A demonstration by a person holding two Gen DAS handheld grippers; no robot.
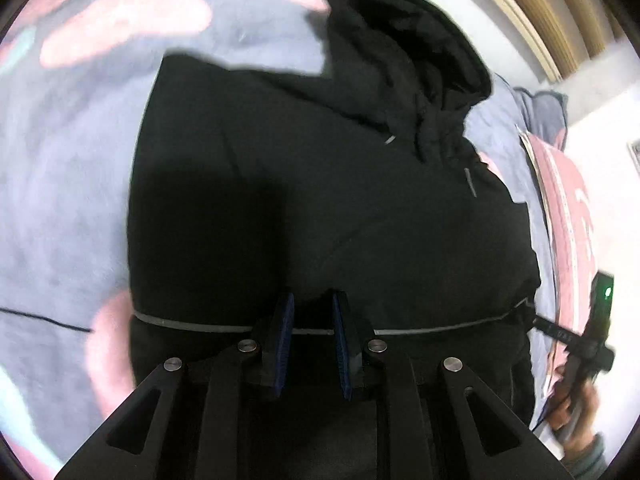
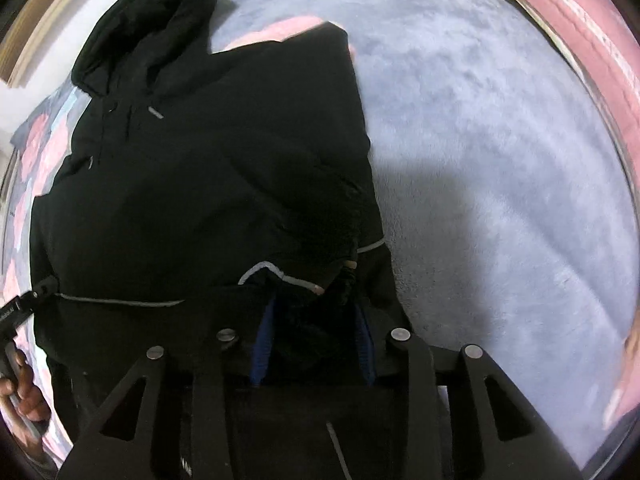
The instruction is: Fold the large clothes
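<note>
Fingers of our left gripper [image 1: 313,344] stand spread over the black hoodie [image 1: 340,200]'s hem, frame bottom; our right gripper [image 2: 316,344] pinches bunched hem fabric, likely to lift it toward the hood [image 2: 148,28] on the blanket [image 2: 500,160].

hoodie [image 1: 320,200] hem hidden behind left gripper [image 1: 313,344]; right gripper [image 2: 316,344] pads buried in fabric
</note>
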